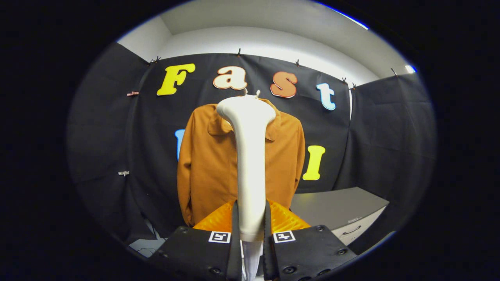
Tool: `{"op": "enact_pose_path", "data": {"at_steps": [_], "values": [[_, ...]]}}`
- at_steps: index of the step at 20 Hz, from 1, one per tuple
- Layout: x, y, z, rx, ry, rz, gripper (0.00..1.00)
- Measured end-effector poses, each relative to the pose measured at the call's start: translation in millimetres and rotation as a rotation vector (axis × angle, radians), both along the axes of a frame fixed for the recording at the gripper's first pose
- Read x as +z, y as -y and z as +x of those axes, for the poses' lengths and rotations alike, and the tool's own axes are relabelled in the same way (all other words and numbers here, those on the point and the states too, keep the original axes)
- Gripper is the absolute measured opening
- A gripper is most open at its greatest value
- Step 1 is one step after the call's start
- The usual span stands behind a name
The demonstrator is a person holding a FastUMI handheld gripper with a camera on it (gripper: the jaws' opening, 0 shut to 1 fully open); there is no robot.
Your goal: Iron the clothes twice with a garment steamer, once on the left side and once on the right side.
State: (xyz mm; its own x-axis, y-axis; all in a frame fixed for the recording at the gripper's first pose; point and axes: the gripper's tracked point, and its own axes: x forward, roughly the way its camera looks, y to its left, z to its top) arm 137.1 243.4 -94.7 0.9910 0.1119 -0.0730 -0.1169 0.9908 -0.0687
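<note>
A white garment steamer stands upright between my fingers, its wide head up near the collar of the shirt. My gripper is shut on the steamer's handle, both fingers pressing its sides. Beyond it an orange-brown collared shirt hangs on the booth wall, front facing me. The steamer covers the shirt's middle; its head seems still short of the cloth, though contact cannot be told.
A grey cabinet with a drawer handle stands low to the right of the shirt. Black cloth walls close in on the left, back and right. A pale floor patch shows below the shirt's left side.
</note>
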Motion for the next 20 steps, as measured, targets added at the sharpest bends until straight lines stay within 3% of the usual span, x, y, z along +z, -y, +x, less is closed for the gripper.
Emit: {"op": "enact_pose_path", "data": {"at_steps": [9, 20], "values": [[-24.1, -74.2, 51.5, -0.002, 0.041, -0.127, 0.25], [-88.2, -79.0, 96.9, -0.045, -0.018, -0.25, 0.25]]}}
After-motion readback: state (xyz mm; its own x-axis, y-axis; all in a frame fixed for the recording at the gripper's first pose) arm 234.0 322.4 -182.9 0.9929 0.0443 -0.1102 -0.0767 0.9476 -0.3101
